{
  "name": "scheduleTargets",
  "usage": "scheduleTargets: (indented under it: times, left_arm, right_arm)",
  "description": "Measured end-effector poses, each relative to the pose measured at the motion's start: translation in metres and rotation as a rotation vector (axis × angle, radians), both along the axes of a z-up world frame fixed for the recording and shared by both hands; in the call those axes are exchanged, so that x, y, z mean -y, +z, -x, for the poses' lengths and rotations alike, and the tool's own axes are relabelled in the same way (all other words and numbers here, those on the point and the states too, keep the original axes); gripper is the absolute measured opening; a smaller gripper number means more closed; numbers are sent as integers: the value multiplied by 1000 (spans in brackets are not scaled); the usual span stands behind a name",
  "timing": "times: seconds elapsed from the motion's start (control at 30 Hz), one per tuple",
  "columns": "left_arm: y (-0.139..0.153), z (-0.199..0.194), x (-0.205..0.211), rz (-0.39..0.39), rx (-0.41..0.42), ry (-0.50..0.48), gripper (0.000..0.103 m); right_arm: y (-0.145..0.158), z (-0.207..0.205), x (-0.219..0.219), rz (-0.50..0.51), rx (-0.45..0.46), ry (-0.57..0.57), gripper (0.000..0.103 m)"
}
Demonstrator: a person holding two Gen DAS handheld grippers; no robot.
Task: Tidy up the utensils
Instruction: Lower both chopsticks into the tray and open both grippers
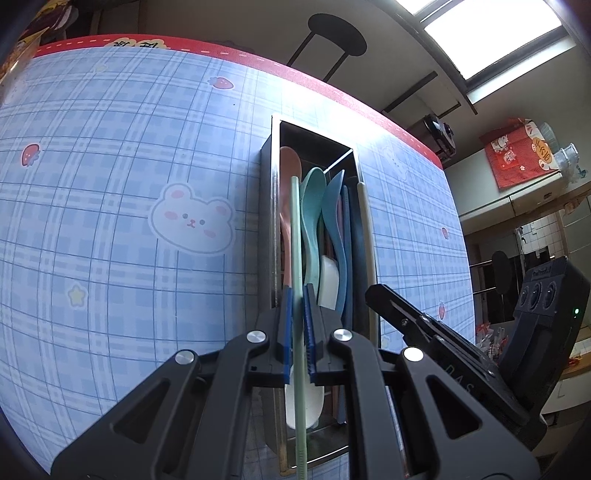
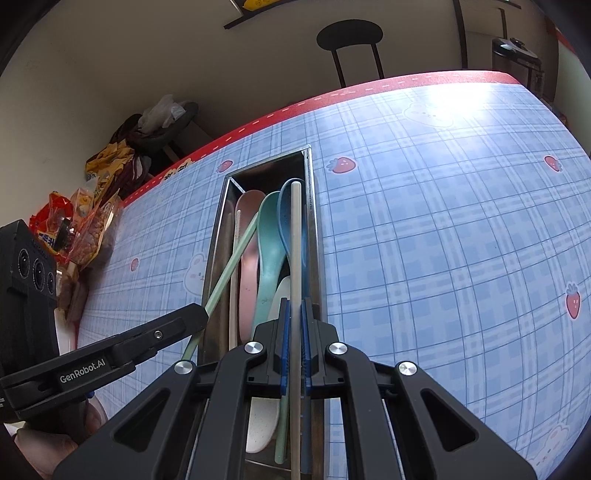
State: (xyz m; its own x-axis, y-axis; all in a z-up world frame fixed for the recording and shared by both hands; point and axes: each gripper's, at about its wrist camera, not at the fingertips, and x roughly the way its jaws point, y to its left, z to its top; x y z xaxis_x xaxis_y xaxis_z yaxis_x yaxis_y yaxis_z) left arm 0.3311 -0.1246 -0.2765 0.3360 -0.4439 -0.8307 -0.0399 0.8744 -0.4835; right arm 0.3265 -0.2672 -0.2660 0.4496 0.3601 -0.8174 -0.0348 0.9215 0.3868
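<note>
A long metal utensil tray (image 1: 274, 206) (image 2: 218, 236) lies on the blue plaid tablecloth, holding pink (image 1: 288, 173), teal (image 1: 312, 206) and blue (image 1: 334, 206) spoons, a white spoon (image 1: 328, 280) and more chopsticks. My left gripper (image 1: 299, 306) is shut on a pale green chopstick (image 1: 295, 236), held over the tray's left side; it also shows in the right wrist view (image 2: 225, 277). My right gripper (image 2: 293, 314) is shut on a white chopstick (image 2: 295, 240), held over the tray's right side, also seen in the left wrist view (image 1: 369, 240).
The tablecloth (image 1: 110, 221) has a red border at its far edge (image 2: 369, 90). Snack bags (image 2: 85, 214) pile at the table's left corner. A black stool (image 2: 349, 35) stands beyond the table. The right gripper's body (image 1: 461, 350) sits close beside the left.
</note>
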Motion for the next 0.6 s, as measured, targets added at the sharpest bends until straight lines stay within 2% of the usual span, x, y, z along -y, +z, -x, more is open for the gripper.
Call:
scheduleTargets:
  times: [0.27,0.43,0.6]
  left_arm:
    - [-7,-3,-1,7,-16,-9,10]
    - [-7,-6,-2,9,-14,-12,9]
    - [1,-9,-6,16,-3,-33,10]
  right_arm:
    - [-2,-11,-2,-2,-17,0,6]
    - [2,-12,-1,-26,-5,9,8]
    - [11,-10,3,-8,13,-8,8]
